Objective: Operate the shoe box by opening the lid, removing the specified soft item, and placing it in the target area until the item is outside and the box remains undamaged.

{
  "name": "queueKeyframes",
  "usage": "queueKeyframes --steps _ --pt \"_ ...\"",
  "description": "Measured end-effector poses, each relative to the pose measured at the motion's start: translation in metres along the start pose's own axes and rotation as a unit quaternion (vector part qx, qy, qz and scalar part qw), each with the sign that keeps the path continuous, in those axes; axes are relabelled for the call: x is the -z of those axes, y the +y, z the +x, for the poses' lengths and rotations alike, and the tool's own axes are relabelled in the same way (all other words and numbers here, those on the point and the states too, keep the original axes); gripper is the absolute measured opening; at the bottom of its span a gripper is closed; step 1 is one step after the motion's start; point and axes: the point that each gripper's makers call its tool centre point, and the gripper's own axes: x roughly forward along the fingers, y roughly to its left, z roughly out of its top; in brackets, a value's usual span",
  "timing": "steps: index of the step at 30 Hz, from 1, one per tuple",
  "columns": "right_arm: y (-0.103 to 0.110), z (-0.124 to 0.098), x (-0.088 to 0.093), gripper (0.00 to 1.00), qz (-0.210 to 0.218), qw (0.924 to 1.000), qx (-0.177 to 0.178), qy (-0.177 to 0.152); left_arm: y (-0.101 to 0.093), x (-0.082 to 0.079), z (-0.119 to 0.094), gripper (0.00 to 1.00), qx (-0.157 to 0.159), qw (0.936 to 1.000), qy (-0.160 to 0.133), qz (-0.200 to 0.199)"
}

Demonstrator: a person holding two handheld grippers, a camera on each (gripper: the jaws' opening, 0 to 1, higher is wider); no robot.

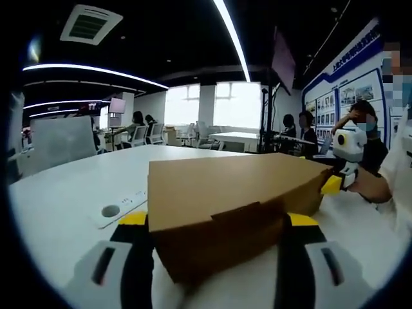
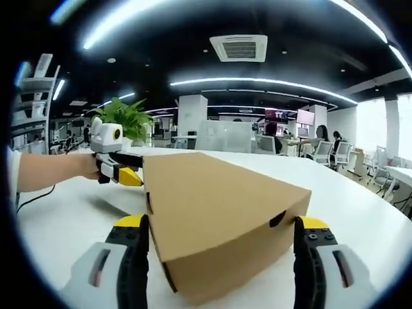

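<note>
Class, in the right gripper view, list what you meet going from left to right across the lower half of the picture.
Person's forearm → other gripper → cardboard shoe box → white table.

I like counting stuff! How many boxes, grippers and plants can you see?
Shoe box: 1
Grippers: 2, left gripper and right gripper
Plant: 1
Total: 4

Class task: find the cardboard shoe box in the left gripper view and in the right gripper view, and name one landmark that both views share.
Left gripper view: the shoe box sits low centre, between that view's own tongs, lid shut.
Right gripper view: the shoe box sits low centre, one corner toward the camera.
Shared landmark: the white table under the box.
</note>
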Motion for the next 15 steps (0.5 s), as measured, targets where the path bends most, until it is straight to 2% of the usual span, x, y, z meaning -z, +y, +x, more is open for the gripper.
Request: queueKeyframes --steps 1,3,7,9,11,15 --pt "-0.001 -0.001 -0.004 0.96 0.026 0.9996 -0.004 -0.013 -0.001 -0.001 -0.001 0.83 0.001 0.9999 0.000 -0.011" --pt "-0.003 -0.003 -0.007 0.95 0.044 0.9988 -0.012 -0.016 0.000 0.000 -0.001 0.83 0.002 0.9999 -0.003 -0.012" --pt "-0.001 0.001 -0.004 0.96 0.022 0.9997 0.003 -0.004 -0.003 0.001 -0.002 0.83 -0.006 0.9998 -0.013 -0.012" --pt "0.001 0.001 0.001 0.96 -0.007 0.9999 0.009 0.000 -0.007 0.001 -0.004 0.83 -0.011 0.9997 -0.015 -0.012" --pt "0.000 -0.003 0.000 0.94 0.003 0.9999 -0.002 -0.012 -0.008 0.000 -0.006 0.82 -0.016 0.9997 -0.008 -0.017" --pt "0.000 -0.009 -0.001 0.90 0.006 0.9997 -0.021 -0.010 -0.010 0.001 -0.009 0.81 -0.022 0.9996 0.006 -0.019"
